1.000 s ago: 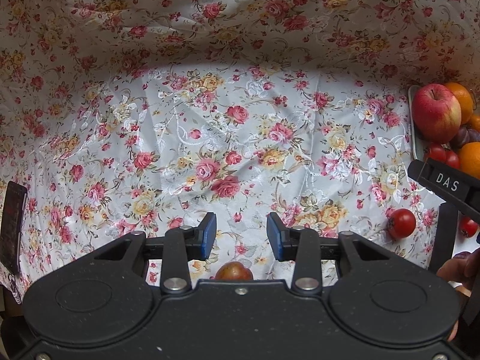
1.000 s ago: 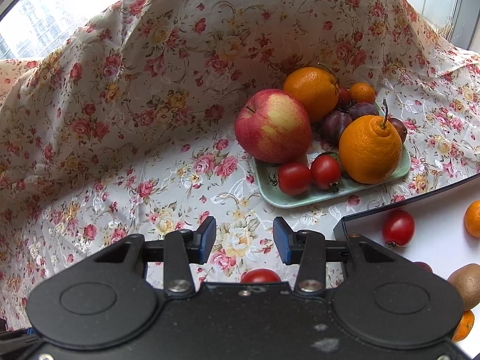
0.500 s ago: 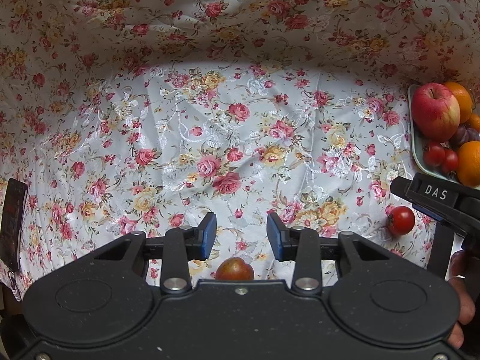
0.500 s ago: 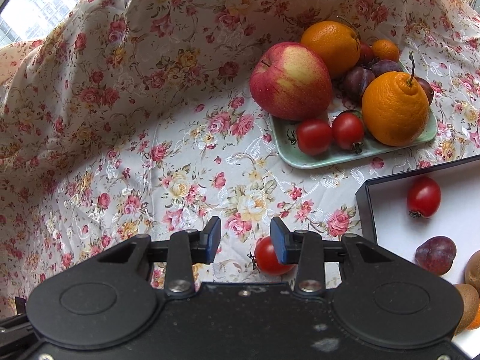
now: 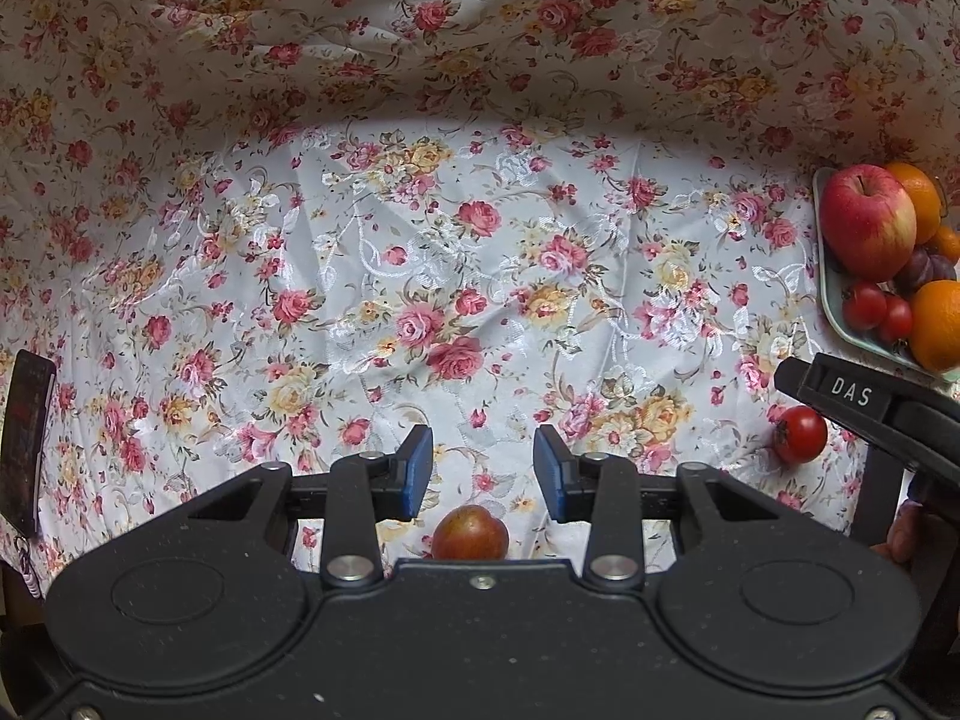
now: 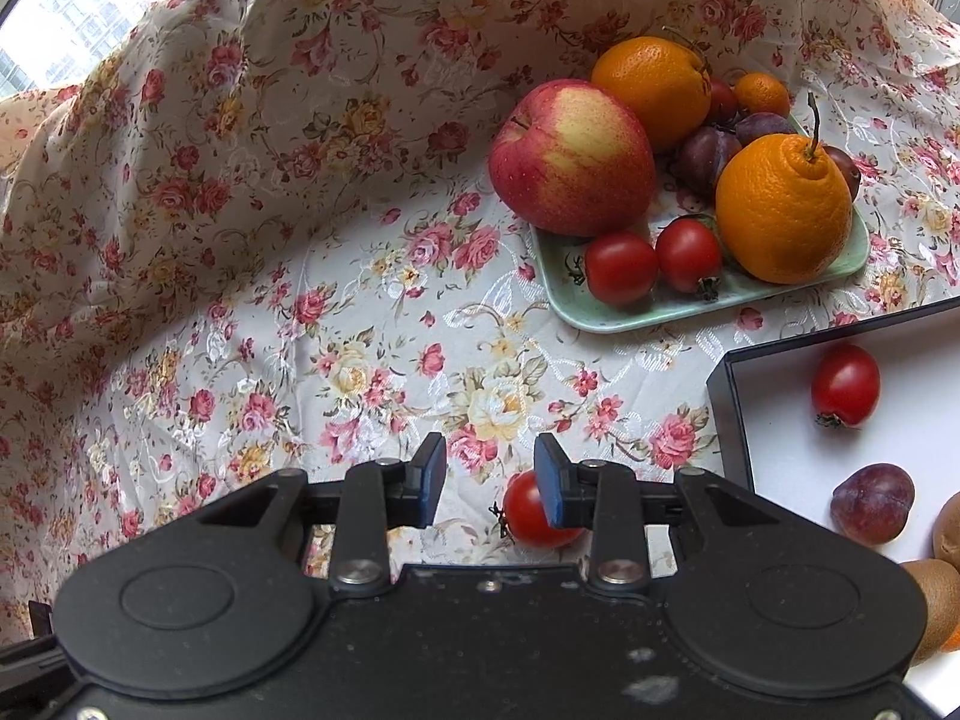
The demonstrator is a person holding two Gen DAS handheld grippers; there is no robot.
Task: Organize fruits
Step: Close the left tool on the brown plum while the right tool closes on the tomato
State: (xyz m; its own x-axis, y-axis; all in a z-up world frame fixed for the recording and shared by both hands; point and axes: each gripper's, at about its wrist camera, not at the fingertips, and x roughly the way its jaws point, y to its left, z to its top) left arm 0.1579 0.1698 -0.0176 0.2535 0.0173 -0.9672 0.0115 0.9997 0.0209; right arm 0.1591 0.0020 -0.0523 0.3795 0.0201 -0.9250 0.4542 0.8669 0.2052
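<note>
Below, both grippers' fingers [image 6: 549, 489] are spread, the right pair beside a tomato [image 6: 531, 510] near the box edge [image 6: 729, 414].

We note the reddish fruit [image 5: 470, 533] half hidden behind the left gripper's body. The right gripper's finger covers part of a tomato [image 6: 534, 510]. Kiwis [image 6: 939, 600] are cut off at frame edge.

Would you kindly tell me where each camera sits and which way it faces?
Left wrist: on the left gripper, facing floral cloth; a plum lies below its open jaws.
Right wrist: on the right gripper, facing the green tray and white box.
Shared: tray, apple, loose tomato.
</note>
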